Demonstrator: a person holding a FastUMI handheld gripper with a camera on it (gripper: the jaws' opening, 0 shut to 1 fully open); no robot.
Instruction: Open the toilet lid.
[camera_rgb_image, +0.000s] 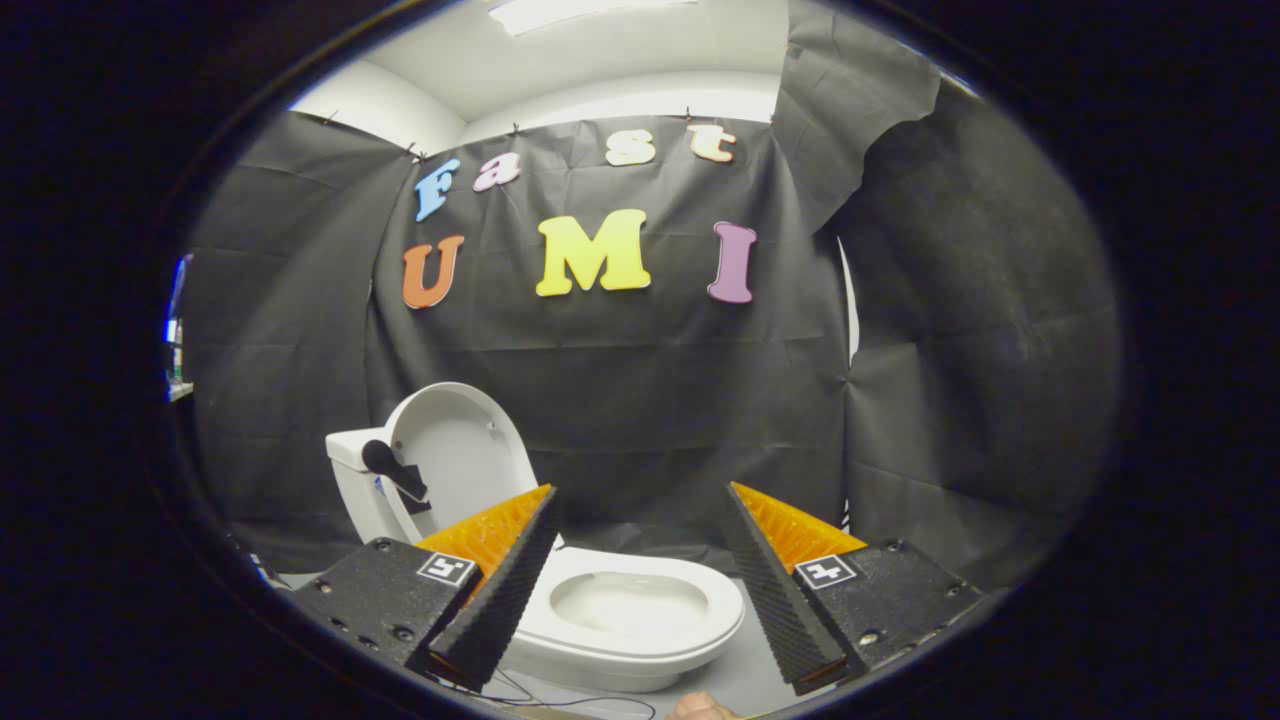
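Gripper (640, 500) open (holds nil), 1 toilet (630, 620), lid (455, 450) up

The toilet (610, 620) stands on the floor (745, 675) in front of the booth's cloth wall (640, 400). Its lid (455, 465) stands raised at the back, leaning against the tank (350, 480) behind it, and a flush lever (390, 468) sits on the tank's front, just left of the lid. The seat (700, 600) lies down around the bowl. The gripper (640, 500) hangs above the bowl with its fingers spread wide apart (touching nothing); the bowl lies between and below them, the lid beyond the left finger (495, 590).
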